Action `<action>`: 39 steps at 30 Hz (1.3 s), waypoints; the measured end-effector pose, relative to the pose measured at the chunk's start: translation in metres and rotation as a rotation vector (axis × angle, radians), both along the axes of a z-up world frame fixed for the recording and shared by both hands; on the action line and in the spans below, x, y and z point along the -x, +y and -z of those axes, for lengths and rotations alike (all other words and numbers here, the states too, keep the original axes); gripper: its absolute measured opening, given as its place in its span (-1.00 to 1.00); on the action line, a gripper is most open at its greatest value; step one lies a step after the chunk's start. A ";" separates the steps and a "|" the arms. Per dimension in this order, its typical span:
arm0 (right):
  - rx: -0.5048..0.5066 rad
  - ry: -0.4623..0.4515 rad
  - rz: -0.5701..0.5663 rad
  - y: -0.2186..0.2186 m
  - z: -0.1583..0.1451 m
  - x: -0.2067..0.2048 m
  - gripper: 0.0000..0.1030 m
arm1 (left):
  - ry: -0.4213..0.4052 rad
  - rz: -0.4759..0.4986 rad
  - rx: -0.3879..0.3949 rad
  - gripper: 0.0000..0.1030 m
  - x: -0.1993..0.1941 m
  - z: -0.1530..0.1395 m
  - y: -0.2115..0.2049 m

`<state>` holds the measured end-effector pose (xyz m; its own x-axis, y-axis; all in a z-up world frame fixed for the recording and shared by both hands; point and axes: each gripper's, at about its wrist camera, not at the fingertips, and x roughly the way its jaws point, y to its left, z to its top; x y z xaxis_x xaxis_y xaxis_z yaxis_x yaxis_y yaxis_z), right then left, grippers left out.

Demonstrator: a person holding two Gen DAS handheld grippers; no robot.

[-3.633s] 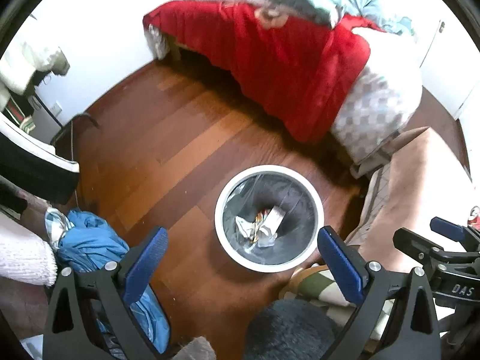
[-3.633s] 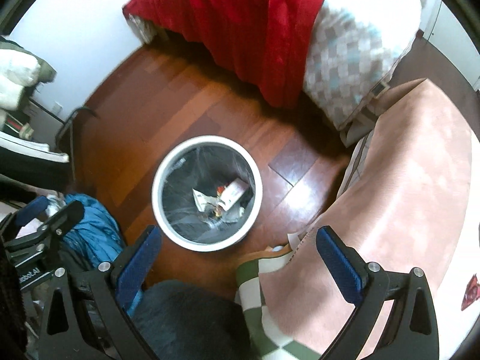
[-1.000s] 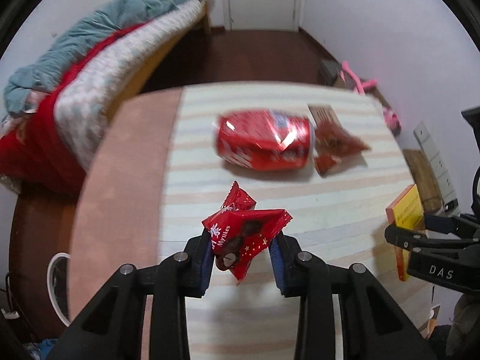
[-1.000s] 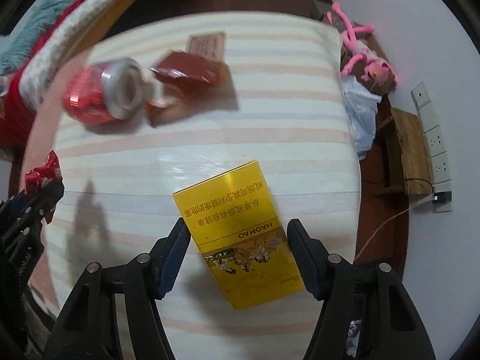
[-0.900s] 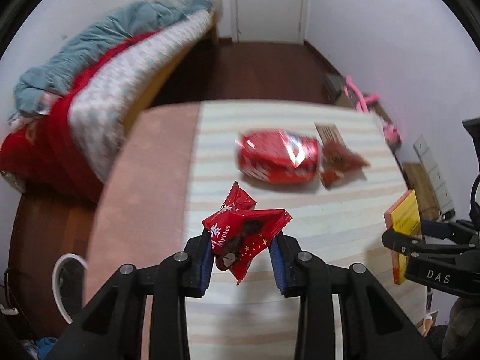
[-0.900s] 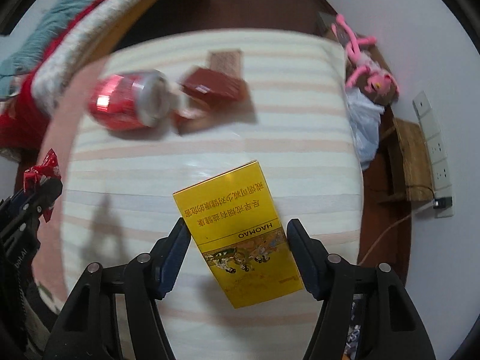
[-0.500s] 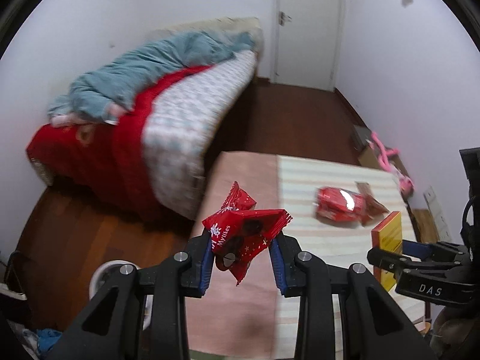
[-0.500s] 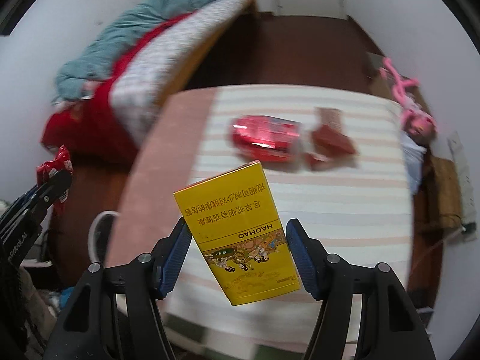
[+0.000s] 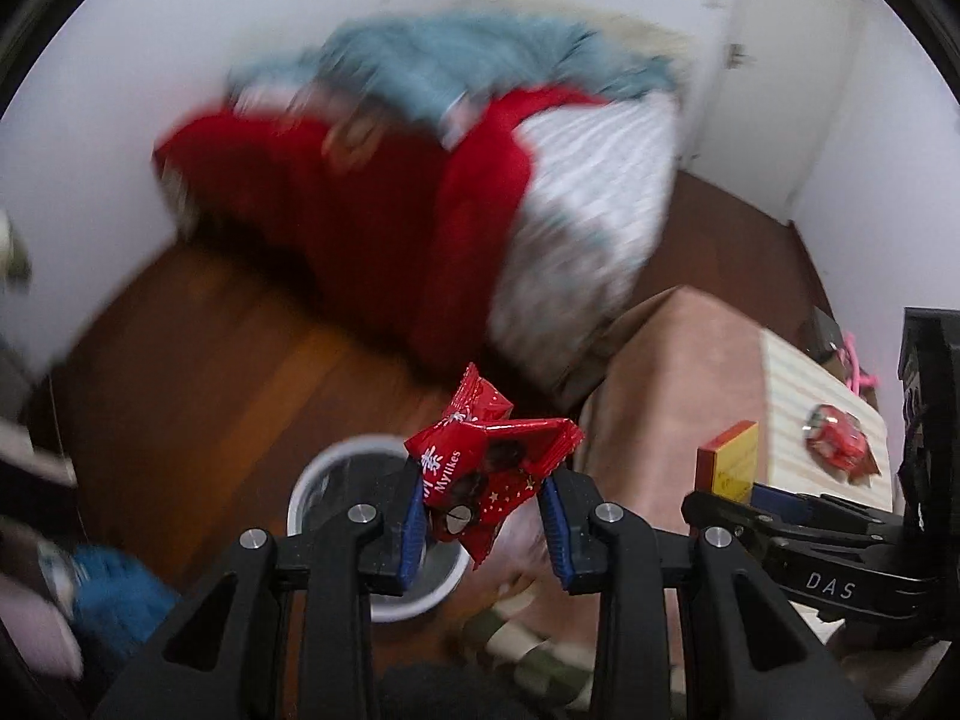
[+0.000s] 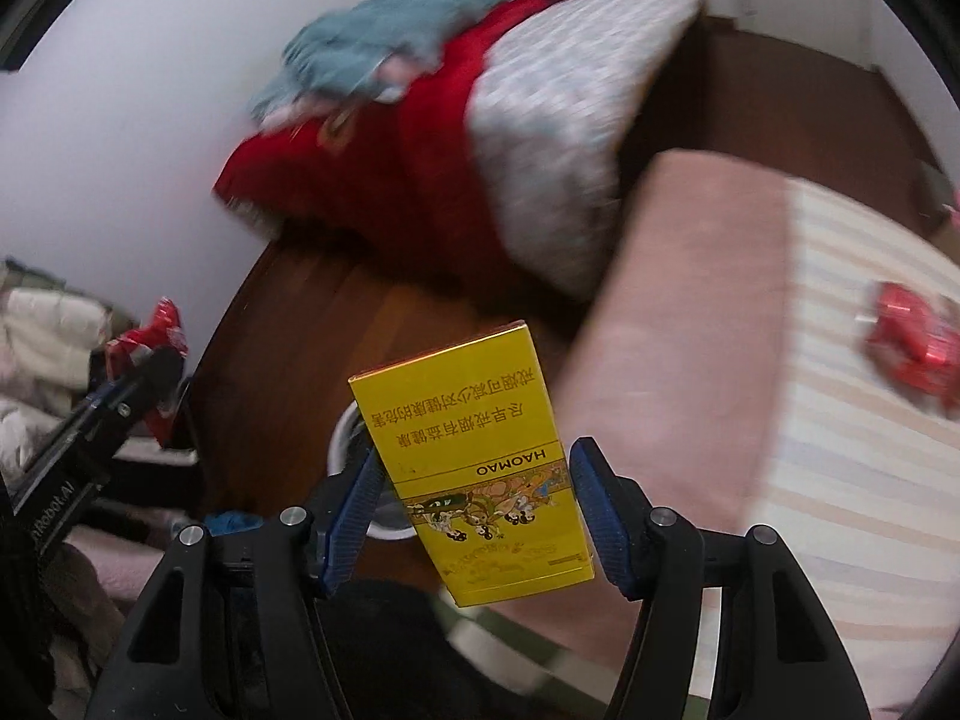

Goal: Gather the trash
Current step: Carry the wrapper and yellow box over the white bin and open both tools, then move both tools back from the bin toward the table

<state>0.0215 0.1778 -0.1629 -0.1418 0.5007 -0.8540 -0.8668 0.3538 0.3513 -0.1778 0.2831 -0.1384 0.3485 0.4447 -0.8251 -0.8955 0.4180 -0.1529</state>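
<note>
My left gripper is shut on a crumpled red candy wrapper, held above the white waste bin on the wooden floor. My right gripper is shut on a yellow cigarette box, pinched by its sides, and the bin's rim peeks out behind the box. In the left wrist view the yellow box shows at the right in the other gripper. A red can lies on the striped table top beside a brown wrapper.
A bed with a red blanket and a teal cover stands beyond the bin. The pink-draped table fills the right side. Blue cloth lies on the floor at the left, near a dark chair and piled clothes.
Both grippers have swung away from the table top to the floor side, carrying the wrapper and the yellow box. The bin has come into view under them, and the picture is blurred.
</note>
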 end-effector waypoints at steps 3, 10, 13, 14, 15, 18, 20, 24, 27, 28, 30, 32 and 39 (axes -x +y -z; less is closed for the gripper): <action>0.057 0.034 -0.049 0.041 0.035 0.032 0.25 | -0.009 -0.080 0.161 -0.43 0.040 0.053 0.037; 0.255 0.100 -0.116 0.127 0.139 0.084 0.23 | -0.066 -0.190 0.489 -0.43 0.089 0.167 0.093; 0.326 0.131 -0.116 0.149 0.177 0.091 0.22 | -0.082 -0.226 0.565 -0.35 0.097 0.199 0.106; 0.342 0.137 -0.115 0.155 0.187 0.093 0.22 | -0.082 -0.233 0.584 -0.21 0.099 0.208 0.109; 0.360 0.145 -0.118 0.159 0.197 0.096 0.21 | -0.090 -0.241 0.598 -0.08 0.104 0.212 0.110; 0.414 0.188 -0.114 0.176 0.226 0.100 0.21 | -0.106 -0.261 0.620 0.67 0.109 0.220 0.115; 0.449 0.213 -0.104 0.182 0.244 0.100 0.21 | -0.097 -0.276 0.613 0.95 0.115 0.221 0.115; 0.494 0.260 -0.127 0.184 0.266 0.103 0.48 | -0.042 -0.288 0.584 0.96 0.126 0.216 0.114; 0.488 0.258 -0.163 0.178 0.266 0.109 0.72 | 0.008 -0.300 0.527 0.96 0.128 0.214 0.113; 0.488 0.233 -0.185 0.175 0.263 0.112 0.73 | 0.025 -0.303 0.498 0.96 0.129 0.211 0.111; 0.482 0.174 -0.217 0.171 0.256 0.116 0.92 | 0.073 -0.307 0.433 0.96 0.127 0.204 0.105; 0.486 0.084 -0.242 0.164 0.248 0.119 1.00 | 0.121 -0.308 0.381 0.96 0.126 0.199 0.098; 0.488 -0.077 -0.263 0.140 0.241 0.119 1.00 | 0.187 -0.291 0.330 0.96 0.118 0.197 0.079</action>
